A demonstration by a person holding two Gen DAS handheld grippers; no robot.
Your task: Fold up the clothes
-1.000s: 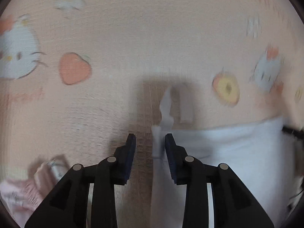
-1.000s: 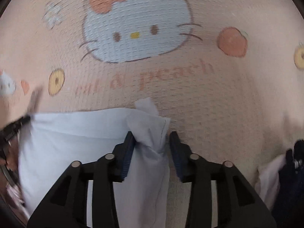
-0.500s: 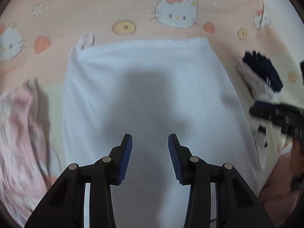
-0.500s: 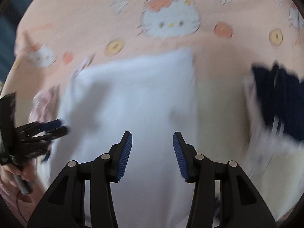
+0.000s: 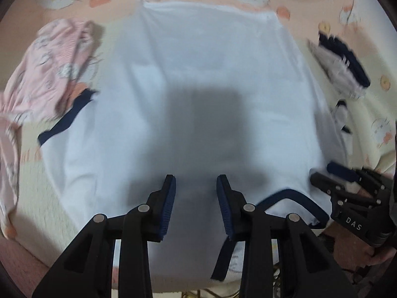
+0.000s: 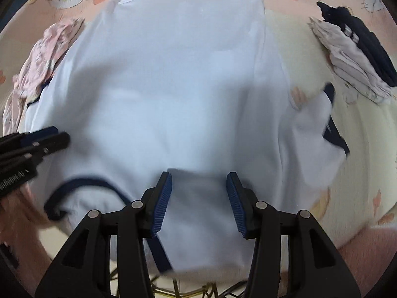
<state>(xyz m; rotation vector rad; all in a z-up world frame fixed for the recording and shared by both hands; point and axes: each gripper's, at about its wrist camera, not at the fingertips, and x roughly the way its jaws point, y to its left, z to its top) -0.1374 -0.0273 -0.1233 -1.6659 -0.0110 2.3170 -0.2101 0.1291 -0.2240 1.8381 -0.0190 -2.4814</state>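
Shirt (image 5: pixel 198 79) now lies spread flat on the blanket (image 5: pixel 367 7), hem at 12 o'clock, navy collar (image 6: pixel 82 186) at 6. A second ago both grippers pinched the hem corners; since then they let go and drew back toward the collar end. Left gripper (image 5: pixel 196 193) jaws wide, holding nothing. Right gripper (image 6: pixel 198 193) likewise wide, empty. Sleeve (image 6: pixel 320 124) sticks out at 3 o'clock. Pink garment (image 5: pixel 49 57) at 9, folded pile (image 6: pixel 352 49) at 2. Judgement: laying-out finished; sleeve folds probably next.
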